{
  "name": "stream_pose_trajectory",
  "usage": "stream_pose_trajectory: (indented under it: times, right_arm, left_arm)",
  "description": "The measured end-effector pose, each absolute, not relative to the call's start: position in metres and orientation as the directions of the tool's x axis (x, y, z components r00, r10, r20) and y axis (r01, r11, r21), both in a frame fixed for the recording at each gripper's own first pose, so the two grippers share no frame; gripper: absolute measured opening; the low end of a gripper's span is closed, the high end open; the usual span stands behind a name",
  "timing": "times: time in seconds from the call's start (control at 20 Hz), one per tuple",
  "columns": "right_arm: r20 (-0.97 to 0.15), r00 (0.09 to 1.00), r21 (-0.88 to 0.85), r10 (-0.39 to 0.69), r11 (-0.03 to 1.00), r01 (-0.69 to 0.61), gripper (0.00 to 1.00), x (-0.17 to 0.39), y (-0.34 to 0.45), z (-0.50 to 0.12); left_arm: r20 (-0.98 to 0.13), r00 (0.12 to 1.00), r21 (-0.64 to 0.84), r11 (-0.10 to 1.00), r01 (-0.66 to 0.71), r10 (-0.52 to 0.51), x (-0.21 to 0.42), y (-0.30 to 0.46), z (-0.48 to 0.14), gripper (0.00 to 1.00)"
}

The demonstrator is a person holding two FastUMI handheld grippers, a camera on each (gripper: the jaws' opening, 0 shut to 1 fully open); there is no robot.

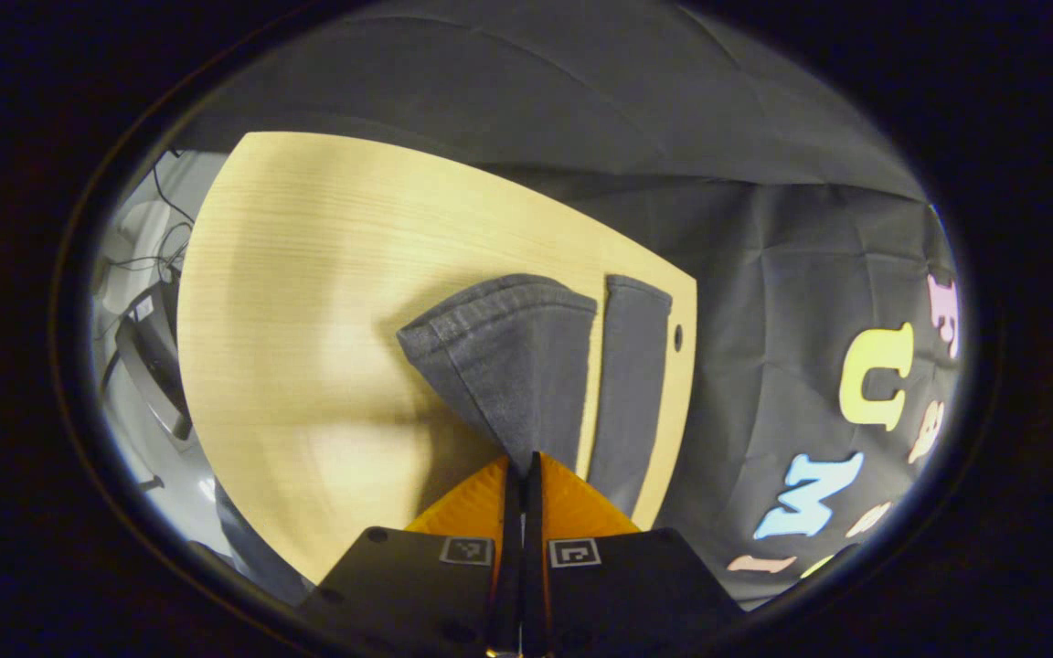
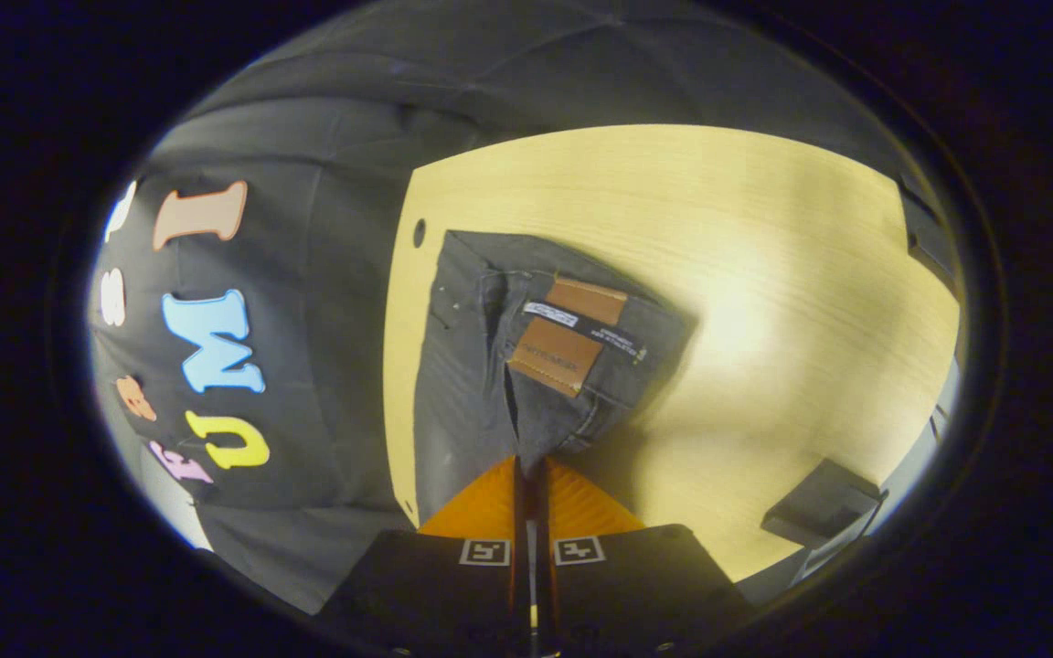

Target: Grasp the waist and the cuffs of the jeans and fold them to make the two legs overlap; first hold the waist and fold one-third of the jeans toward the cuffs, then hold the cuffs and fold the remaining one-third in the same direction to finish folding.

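In the left gripper view, my left claw [image 1: 523,466] is pinched tight on a cuff [image 1: 504,352] of the jeans [image 1: 526,366]. Both fingers press on the cloth, and the cuff rises up from the table [image 1: 307,302] in a fan shape. The other leg [image 1: 629,384] lies flat on the table, just beside the lifted one, near the table's edge. A small round hole [image 1: 677,337] sits in the table close to that leg. The spot where my fingers meet the cloth is dark, so I cannot see how much cloth is inside. Past the far side of the table there are some wires [image 1: 156,260], but they are blurry and hard to make out.

In the right gripper view, my right claw [image 2: 533,471] is pinched tight on the waist [image 2: 549,366] of the jeans, and the waist is lifted off the table. A brown patch [image 2: 568,352] with a white tag [image 2: 551,314] across it shows on the waist. The rest of the jeans hangs down to the table by its edge. My claw hides the lowest bit of the waist. A dark flat thing [image 2: 824,512] lies at the table's near corner; I cannot tell what it is.
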State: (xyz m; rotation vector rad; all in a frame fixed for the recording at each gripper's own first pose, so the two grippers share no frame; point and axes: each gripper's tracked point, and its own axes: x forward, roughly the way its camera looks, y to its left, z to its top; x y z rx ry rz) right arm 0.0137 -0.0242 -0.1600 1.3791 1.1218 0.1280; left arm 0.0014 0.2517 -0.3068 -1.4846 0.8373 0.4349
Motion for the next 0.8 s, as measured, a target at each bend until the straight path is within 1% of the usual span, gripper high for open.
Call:
stream_pose_trajectory:
  times: [0.15,0.25,0.35,0.5,0.6,0.7,0.8]
  right_arm:
    - [-0.485,0.481,0.85,0.73,0.264,0.456,0.02,0.027,-0.028,-0.124]
    - [-0.447,0.452,0.868,0.772,0.251,0.43,0.02,0.037,-0.035,-0.102]
    - [-0.4,0.445,0.888,0.801,0.218,0.406,0.02,0.055,-0.039,-0.077]
    - [-0.337,0.466,0.918,0.818,0.175,0.356,0.02,0.094,-0.038,-0.044]
    - [-0.32,0.472,0.931,0.821,0.181,0.316,0.02,0.118,-0.03,-0.03]
    - [-0.31,0.47,0.939,0.826,0.188,0.289,0.02,0.142,-0.021,-0.017]
    - [-0.292,0.477,0.944,0.829,0.17,0.283,0.02,0.166,-0.013,-0.008]
  left_arm:
    - [-0.71,0.66,-0.696,0.099,-0.711,-0.246,0.011,0.24,-0.267,0.08]
    - [-0.712,0.656,-0.697,0.138,-0.703,-0.251,0.024,0.232,-0.236,0.08]
    - [-0.729,0.634,-0.681,0.173,-0.712,-0.26,0.043,0.222,-0.21,0.08]
    - [-0.736,0.624,-0.676,0.236,-0.698,-0.264,0.081,0.204,-0.18,0.08]
    - [-0.72,0.64,-0.694,0.264,-0.67,-0.268,0.111,0.194,-0.162,0.08]
    - [-0.713,0.65,-0.702,0.283,-0.654,-0.264,0.144,0.185,-0.154,0.08]
    - [-0.713,0.652,-0.701,0.298,-0.648,-0.259,0.175,0.184,-0.153,0.08]
